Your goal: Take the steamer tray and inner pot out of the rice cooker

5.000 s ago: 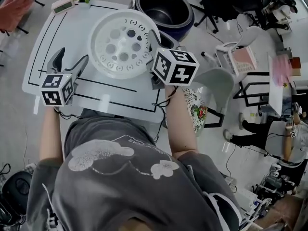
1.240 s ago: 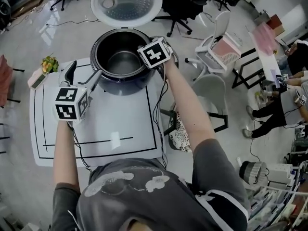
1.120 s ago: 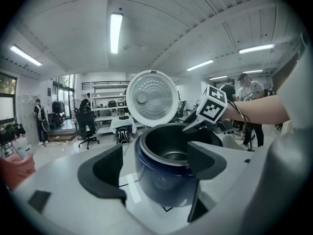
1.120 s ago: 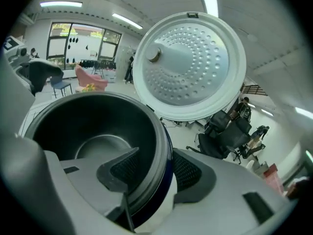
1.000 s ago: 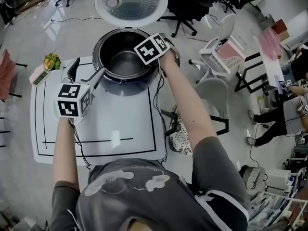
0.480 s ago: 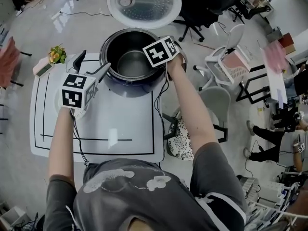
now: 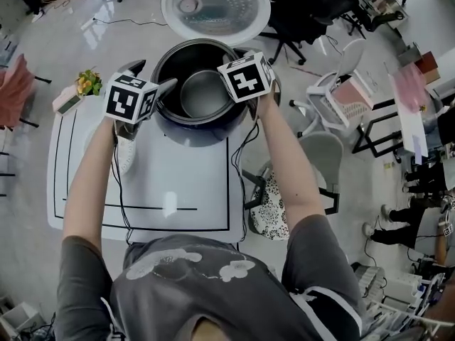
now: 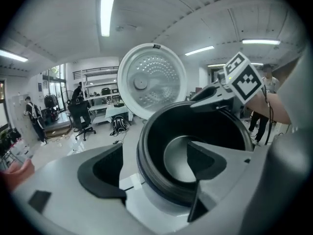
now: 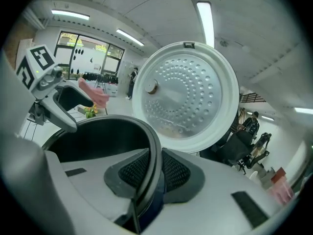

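The dark rice cooker point(image 7: 195, 130) stands at the table's back edge with its lid point(image 7: 215, 7) swung up. The dark inner pot point(image 7: 202, 94) sits in it. My right gripper point(image 7: 234, 66) has just been closing, and its pads point(image 9: 173, 173) now pinch the pot's thin right rim point(image 9: 155, 146). My left gripper point(image 7: 153, 77) is open at the left rim. In the left gripper view it point(image 8: 156, 148) straddles that rim, one jaw outside the cooker and one over the pot's inside. A white piece, likely the steamer tray point(image 7: 126, 156), lies mostly hidden under my left forearm.
The white table point(image 7: 178, 183) carries black guide lines. A small plant and a device point(image 7: 82, 89) sit at its back left corner. Grey and white chairs point(image 7: 323, 148) crowd the floor to the right, with desks and people beyond them.
My left gripper has come forward and right from over the table to the pot's left rim. My right gripper has stayed at the right rim and closed on it.
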Available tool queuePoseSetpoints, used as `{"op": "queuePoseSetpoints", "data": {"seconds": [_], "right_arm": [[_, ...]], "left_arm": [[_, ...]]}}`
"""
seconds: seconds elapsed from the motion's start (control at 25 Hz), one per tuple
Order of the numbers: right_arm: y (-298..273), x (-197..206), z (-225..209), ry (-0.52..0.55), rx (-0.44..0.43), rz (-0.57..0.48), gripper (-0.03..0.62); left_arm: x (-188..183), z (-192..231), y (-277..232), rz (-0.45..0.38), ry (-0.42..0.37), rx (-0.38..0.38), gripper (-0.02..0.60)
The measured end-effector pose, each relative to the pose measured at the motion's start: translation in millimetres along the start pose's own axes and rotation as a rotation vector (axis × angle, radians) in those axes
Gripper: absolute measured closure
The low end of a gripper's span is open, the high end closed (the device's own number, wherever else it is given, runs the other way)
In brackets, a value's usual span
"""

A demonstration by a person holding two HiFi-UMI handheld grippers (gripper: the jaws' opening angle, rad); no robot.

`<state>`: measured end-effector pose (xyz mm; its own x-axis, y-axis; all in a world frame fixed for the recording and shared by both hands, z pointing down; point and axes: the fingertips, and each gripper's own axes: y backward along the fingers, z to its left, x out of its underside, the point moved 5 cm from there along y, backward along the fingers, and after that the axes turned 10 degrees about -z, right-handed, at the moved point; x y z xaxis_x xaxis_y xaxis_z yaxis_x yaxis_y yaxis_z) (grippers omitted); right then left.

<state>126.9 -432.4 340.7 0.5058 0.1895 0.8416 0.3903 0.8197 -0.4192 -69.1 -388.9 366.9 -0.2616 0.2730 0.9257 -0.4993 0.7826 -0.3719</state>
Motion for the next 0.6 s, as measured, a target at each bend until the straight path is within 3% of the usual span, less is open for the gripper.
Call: {"op": "queuePoseSetpoints", "data": {"seconds": [0.24,0.52,0.6], "right_arm": [[1.3,1.5,-1.6,-0.043,-0.010,-0.044,0.499],[4.2,-3.9,-3.3,-0.055,-0.020,-0.078,0.499],[7.1,-6.3,-3.7,-0.056,-0.014,-0.091,0.500]], "left_arm": [[12.1,10.6,-25.5,0.103,0.056,-0.002,0.170],[13.0,13.7,-53.9,0.187,-0.036,-0.030,0.179],[13.3,18.0,-54.6,0.188,-0.060,-0.068,0.328]]}}
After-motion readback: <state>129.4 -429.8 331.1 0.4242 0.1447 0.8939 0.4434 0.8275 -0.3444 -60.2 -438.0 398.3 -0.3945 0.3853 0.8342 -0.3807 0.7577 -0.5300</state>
